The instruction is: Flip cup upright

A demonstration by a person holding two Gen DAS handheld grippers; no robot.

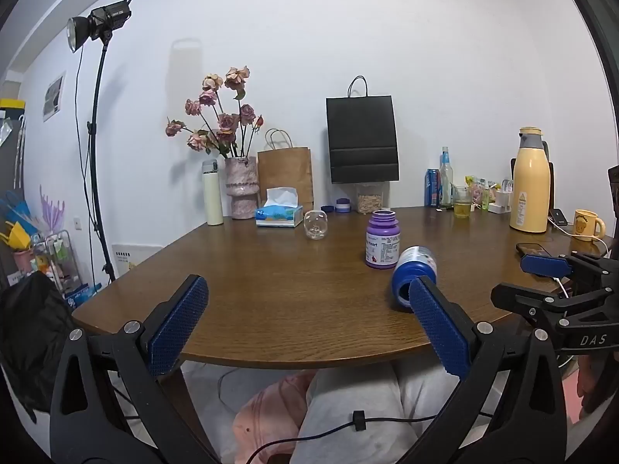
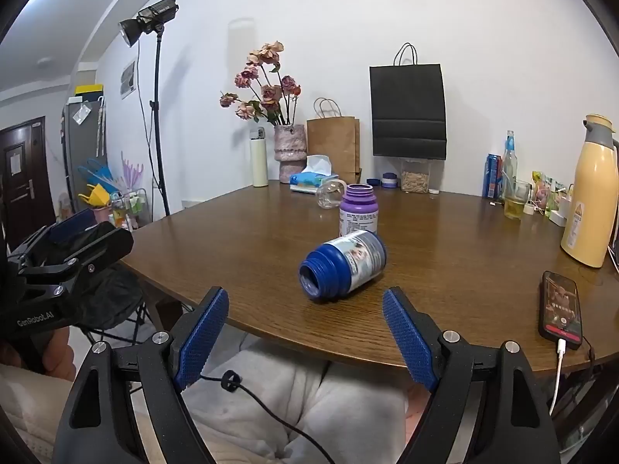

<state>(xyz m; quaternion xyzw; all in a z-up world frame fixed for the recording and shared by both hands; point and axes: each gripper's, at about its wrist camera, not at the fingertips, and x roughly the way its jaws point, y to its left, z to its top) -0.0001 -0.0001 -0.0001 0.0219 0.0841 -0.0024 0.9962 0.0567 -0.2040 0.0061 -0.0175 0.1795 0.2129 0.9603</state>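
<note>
Since the blue bottle (image 2: 342,266) lies on its side near the front edge of the tabletop (image 2: 445,255), open mouth facing the person, it reads as the "cup" to be set upright; the job looks not yet begun. Just behind the blue bottle stands a purple bottle (image 2: 359,208), upright and lidless, apart from it with a narrow gap, so any tipping-up should go away from that neighbour. Right gripper (image 2: 305,332) hangs just in front of the blue bottle, off the tabletop edge, fingers spread wide with nothing between them, lined up on the bottle, probably because this hand is meant to take it. Left gripper (image 1: 309,317) is also spread wide and empty, off to the left of the blue bottle; its right pad (image 1: 437,332) overlaps the bottle mouth in the left wrist view, but whether they touch I cannot tell. Farther behind the blue bottle a small clear glass jar (image 2: 329,192) lies on the tabletop, well apart. To the right of the blue bottle a phone (image 2: 561,309) sits charging near the edge, clear of the likely path. Round plastic body may roll if pinched off-centre, so a grip across the labelled middle looks safest.
</note>
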